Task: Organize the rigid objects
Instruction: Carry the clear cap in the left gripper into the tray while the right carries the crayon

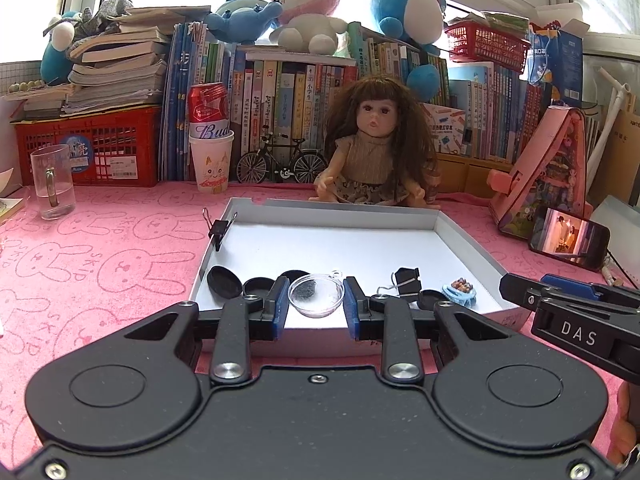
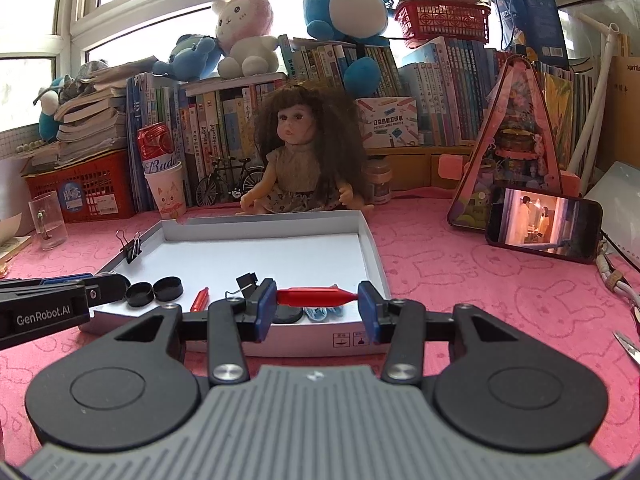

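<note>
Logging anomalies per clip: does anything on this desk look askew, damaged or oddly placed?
The red beer can is dented and stands stuffed into a paper cup. One black binder clip is clamped on the white tray's left wall. Nothing spilled.

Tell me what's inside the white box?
Inside the white box: black caps, a binder clip, a red piece, a blue trinket. The jaws cover part of its near edge.

Pink bunny-print cloth (image 1: 100, 248), white tray (image 1: 472, 248), red pen (image 2: 316, 295).
</note>
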### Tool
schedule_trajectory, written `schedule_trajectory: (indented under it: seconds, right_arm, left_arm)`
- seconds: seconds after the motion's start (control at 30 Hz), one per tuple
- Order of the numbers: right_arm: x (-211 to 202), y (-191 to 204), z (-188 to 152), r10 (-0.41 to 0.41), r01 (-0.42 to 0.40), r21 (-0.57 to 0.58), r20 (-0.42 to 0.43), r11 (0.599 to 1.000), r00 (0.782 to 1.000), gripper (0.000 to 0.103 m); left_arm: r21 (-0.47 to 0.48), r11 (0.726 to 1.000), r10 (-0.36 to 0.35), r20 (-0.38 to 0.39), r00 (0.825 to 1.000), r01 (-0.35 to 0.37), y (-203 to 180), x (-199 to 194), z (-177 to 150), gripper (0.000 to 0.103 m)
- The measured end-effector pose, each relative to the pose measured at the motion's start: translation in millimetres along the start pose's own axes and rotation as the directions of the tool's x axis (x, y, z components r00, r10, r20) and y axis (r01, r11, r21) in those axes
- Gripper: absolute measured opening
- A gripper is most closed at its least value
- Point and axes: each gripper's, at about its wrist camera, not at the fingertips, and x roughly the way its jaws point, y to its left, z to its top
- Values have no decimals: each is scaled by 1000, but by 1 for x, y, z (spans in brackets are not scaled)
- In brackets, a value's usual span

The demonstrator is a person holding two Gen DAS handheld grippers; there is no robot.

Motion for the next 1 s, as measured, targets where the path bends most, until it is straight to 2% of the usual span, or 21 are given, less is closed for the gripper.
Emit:
schedule_trajectory:
  seconds: [0.5,0.67,0.83,1.0]
  right_arm:
    - [33,0,15,24,-23,21,-60,1000,998,49]
    - [54,-6,29,47,-41,63,-102,997,994,49]
    - [77,-15,46,65,-51,97,-150,994,987,49]
    - [99,-16,59,79,-59,95,-221,994,972,49]
  left_arm:
    - [-33,998,-49,-18,999,48,16,37,31,27]
    - [-48,999,-24,-34,999,22,25,61,46,27]
    - [-105,993,-61,-103,993,50,39,86,61,27]
    - [-76,996,-49,-174,983,37,43,112,72,27]
